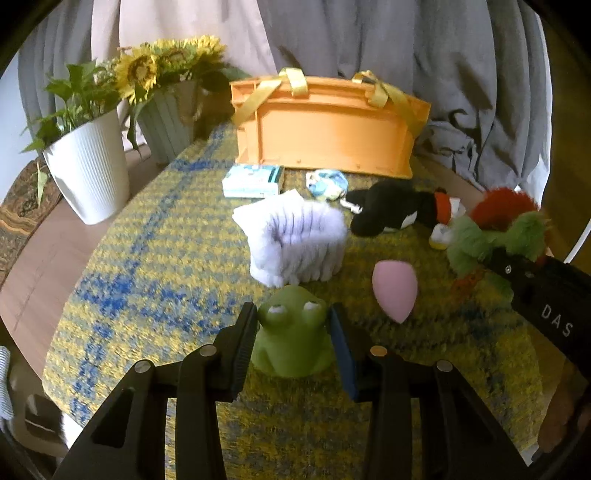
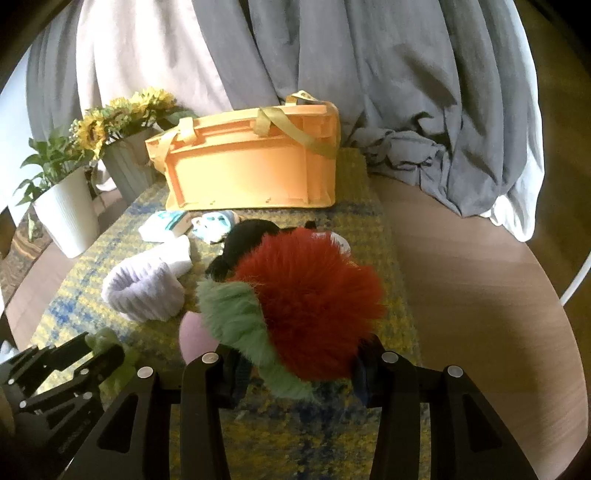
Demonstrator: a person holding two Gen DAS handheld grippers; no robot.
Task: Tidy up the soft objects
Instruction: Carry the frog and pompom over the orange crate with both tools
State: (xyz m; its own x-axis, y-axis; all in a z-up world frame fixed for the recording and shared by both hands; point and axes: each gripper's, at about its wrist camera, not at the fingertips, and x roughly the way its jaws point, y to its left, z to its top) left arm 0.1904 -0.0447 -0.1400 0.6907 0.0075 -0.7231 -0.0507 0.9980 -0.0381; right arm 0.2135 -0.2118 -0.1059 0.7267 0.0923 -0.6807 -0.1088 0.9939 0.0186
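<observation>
- Left gripper (image 1: 291, 332) clamps the frog (image 1: 291, 339); the squashy body could pop free.
- Right gripper (image 2: 299, 365) grips the plush (image 2: 295, 306); fur may slip.

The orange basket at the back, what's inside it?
Its inside cannot be seen. The orange basket shows only its outer wall and yellow handles in both views; no contents show above its rim. A tissue pack lies in front.

Both fisheye views are dim and warm, with dark vignetted corners and strongly curved edges. Soft daylight glows through the pale curtain (image 1: 177, 33) at upper left, leaving gentle shadows. Motion blur smears the woven mat (image 1: 147, 295) and the red-and-green plush (image 2: 295, 306).
</observation>
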